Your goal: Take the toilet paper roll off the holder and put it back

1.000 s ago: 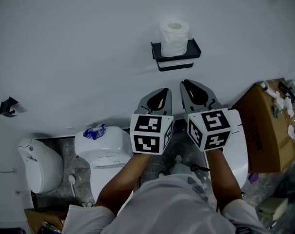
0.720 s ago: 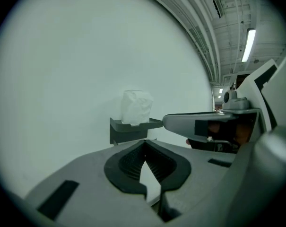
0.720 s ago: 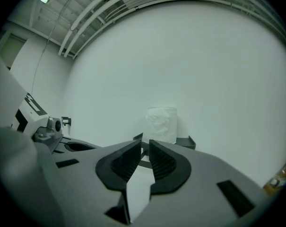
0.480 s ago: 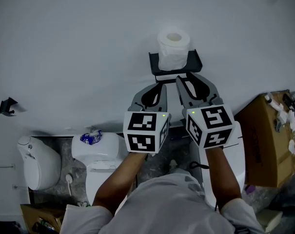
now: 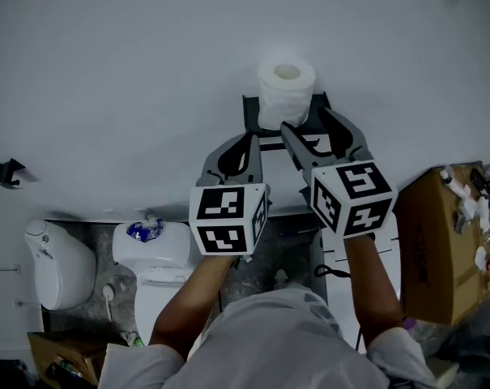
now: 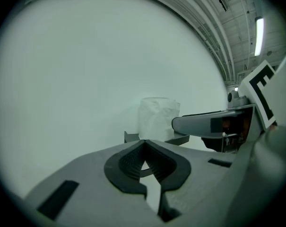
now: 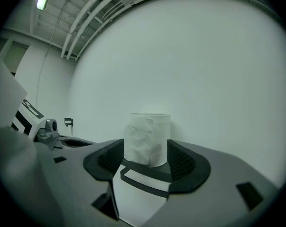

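Toilet paper roll [image 5: 286,94] upright on holder [image 5: 250,112], right gripper [image 5: 304,118] near.

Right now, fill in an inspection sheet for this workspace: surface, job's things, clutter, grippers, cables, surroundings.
Surface: white wall, bare apart from its fittings.
Job's things: toilet paper roll stands upright on the black holder.
Clutter: cardboard box at the right with odds and ends on top; blue packet on the toilet cistern.
Grippers: left gripper shut, empty; right gripper open, jaws just opened, roll framed between them, pads not pressing.
Cables: nothing clearly seen.
Surroundings: toilet below; black wall hook far left.
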{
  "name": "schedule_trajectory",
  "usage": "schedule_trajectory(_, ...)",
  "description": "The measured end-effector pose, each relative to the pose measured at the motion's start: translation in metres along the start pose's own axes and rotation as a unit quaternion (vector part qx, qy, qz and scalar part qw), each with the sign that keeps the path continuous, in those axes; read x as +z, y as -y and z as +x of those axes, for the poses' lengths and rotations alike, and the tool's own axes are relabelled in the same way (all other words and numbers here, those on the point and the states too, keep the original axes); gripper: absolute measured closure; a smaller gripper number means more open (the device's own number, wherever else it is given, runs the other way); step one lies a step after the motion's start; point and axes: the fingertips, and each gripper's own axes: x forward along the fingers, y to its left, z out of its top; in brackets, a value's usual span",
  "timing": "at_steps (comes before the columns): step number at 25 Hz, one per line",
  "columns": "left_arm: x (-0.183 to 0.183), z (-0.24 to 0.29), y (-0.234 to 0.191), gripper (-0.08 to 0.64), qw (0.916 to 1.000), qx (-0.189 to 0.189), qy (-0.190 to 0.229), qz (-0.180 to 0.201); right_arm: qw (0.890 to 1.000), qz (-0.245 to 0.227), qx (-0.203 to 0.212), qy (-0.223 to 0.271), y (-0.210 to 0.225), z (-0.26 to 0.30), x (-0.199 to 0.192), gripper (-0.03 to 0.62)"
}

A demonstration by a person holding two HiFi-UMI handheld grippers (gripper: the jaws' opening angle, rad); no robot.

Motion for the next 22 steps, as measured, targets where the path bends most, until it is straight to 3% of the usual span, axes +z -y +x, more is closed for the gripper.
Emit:
schedule_trajectory(8,-0.004,0.004,-0.012,0.557,0.9997,0.020,-0.008,-0.011,1.000,0.006,0.025,-0.018,0.008,0.022,0.008,0.238)
schedule_trajectory(22,-0.010,0.007,-0.022,0.557,0.9993,0.027,-0.014,-0.020,0.998,0.002,0.040,-0.054,0.010,0.045,0.005,0.190)
